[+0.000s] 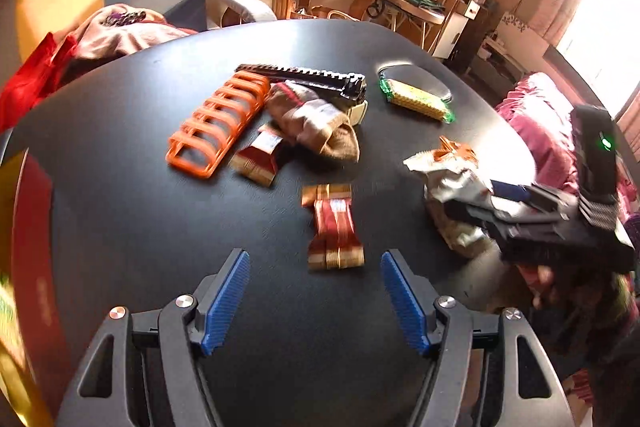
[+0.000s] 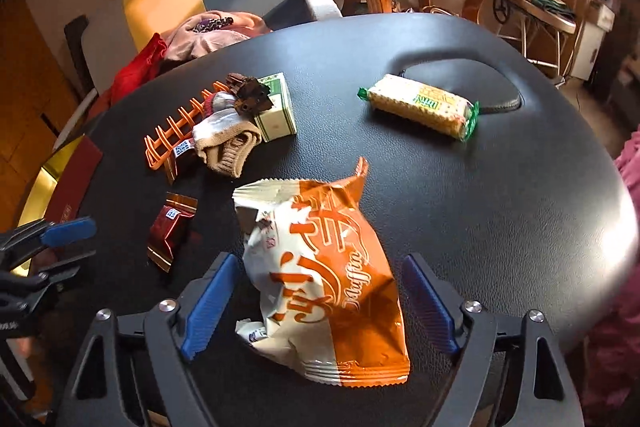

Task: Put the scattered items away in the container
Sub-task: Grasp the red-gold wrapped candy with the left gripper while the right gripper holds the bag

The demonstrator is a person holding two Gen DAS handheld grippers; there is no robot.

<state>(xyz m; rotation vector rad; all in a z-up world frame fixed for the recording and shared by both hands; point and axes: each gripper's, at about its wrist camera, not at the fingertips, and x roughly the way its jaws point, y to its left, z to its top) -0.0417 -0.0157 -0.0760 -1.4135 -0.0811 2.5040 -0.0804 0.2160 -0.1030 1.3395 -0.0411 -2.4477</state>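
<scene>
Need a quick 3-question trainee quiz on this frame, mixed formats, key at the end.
1. True or false: the right gripper is shut on the orange-and-white muffin bag.
2. Which item lies partly on the oval recess in the black table? A) green-ended clear cracker pack B) orange plastic rack C) brown knitted sock
3. Fill in: in the left wrist view, the item just ahead of the open left gripper is a dark red and gold ____.

Key: 1 false, the bag lies between open fingers; 2 A; 3 snack wrapper.
</scene>
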